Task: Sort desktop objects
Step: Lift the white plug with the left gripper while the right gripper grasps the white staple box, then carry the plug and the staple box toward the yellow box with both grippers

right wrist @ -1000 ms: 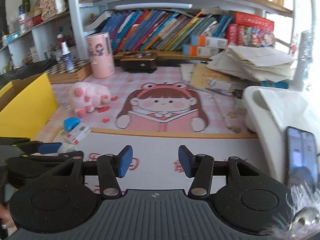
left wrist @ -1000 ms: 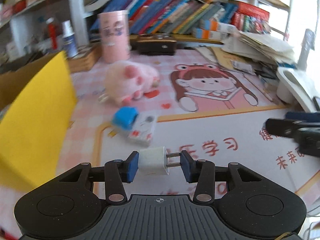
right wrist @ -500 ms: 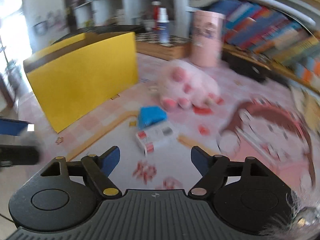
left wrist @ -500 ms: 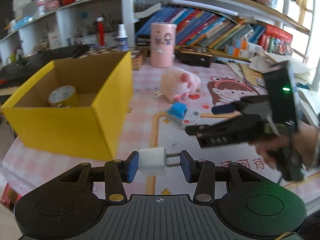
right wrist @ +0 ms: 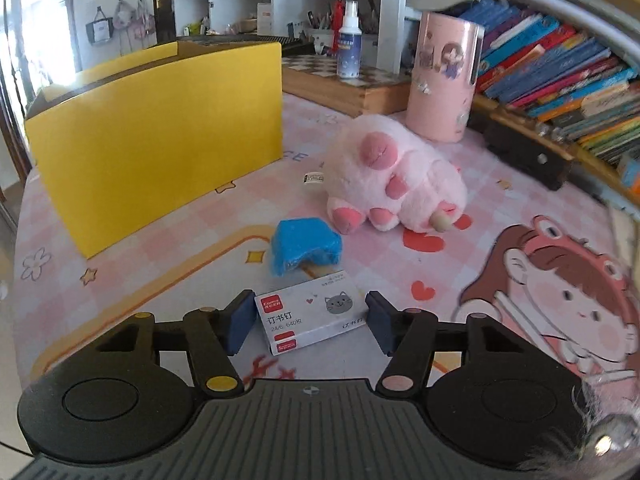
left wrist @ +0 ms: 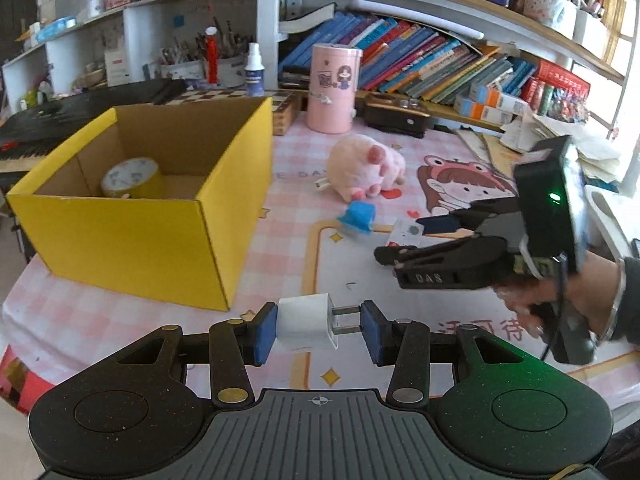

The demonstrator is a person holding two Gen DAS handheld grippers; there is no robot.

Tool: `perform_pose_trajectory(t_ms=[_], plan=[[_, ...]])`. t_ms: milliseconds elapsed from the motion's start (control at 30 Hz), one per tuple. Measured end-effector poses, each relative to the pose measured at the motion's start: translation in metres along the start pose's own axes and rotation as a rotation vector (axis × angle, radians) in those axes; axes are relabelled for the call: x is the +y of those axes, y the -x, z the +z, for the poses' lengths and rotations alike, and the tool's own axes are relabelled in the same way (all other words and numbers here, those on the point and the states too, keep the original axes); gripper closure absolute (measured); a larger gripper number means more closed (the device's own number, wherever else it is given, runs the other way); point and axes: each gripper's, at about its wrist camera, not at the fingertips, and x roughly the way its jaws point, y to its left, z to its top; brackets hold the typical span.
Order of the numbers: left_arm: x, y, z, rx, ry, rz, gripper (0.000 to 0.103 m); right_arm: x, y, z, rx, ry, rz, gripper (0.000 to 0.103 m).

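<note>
My left gripper [left wrist: 318, 328] is shut on a white charger plug [left wrist: 306, 322], held above the pink desk mat, its prongs against the right pad. To its left stands an open yellow cardboard box [left wrist: 140, 240] with a round clock [left wrist: 130, 178] inside. My right gripper [right wrist: 310, 320], also seen in the left wrist view [left wrist: 404, 238], sits low on the mat. A white staple box [right wrist: 310, 314] lies flat between its blue pads. Its jaws are closing and the pads stand right at the box's ends. A blue crumpled object [right wrist: 306, 248] lies just beyond the staple box.
A pink plush paw [right wrist: 394, 176] lies behind the blue object. A pink canister [right wrist: 442, 76], a spray bottle [right wrist: 349, 46] on a checkered wooden box and a black device [left wrist: 396, 114] stand further back. Books fill the back shelf. Papers are stacked at the right.
The right gripper swung left and down to the staple box, and its jaws now bracket it. The left gripper drew back with the charger a second ago, then held still.
</note>
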Motion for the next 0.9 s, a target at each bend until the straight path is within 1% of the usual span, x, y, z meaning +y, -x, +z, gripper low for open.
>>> perform_pose_trajectory(t_ms=[67, 167, 333, 467, 567, 633, 767, 900], plan=[[-0.002, -0.002, 0.001, -0.004, -0.005, -0.017, 0.06, 0.004, 0.009, -0.004, -0.006, 0.004, -0.03, 0.046], [-0.003, -0.003, 0.001, -0.015, -0.006, -0.039, 0.06, 0.006, 0.029, -0.009, 0.007, -0.039, -0.08, 0.046], [0.0, -0.002, 0.001, -0.037, 0.025, -0.081, 0.06, 0.008, 0.067, -0.009, 0.04, -0.178, -0.169, 0.046], [0.006, 0.004, 0.001, -0.063, 0.049, -0.112, 0.06, 0.015, 0.104, -0.006, 0.02, -0.277, -0.197, 0.046], [0.012, 0.01, 0.0, -0.073, 0.042, -0.145, 0.06, 0.029, 0.126, -0.004, -0.002, -0.304, -0.222, 0.046], [0.02, 0.015, 0.0, -0.071, 0.042, -0.182, 0.06, 0.042, 0.137, -0.004, -0.018, -0.323, -0.239, 0.046], [0.037, 0.026, -0.003, -0.072, 0.05, -0.222, 0.06, 0.07, 0.145, -0.006, -0.022, -0.337, -0.272, 0.046], [0.057, 0.041, -0.014, -0.072, 0.017, -0.233, 0.06, 0.1, 0.147, -0.009, -0.011, -0.358, -0.3, 0.046]])
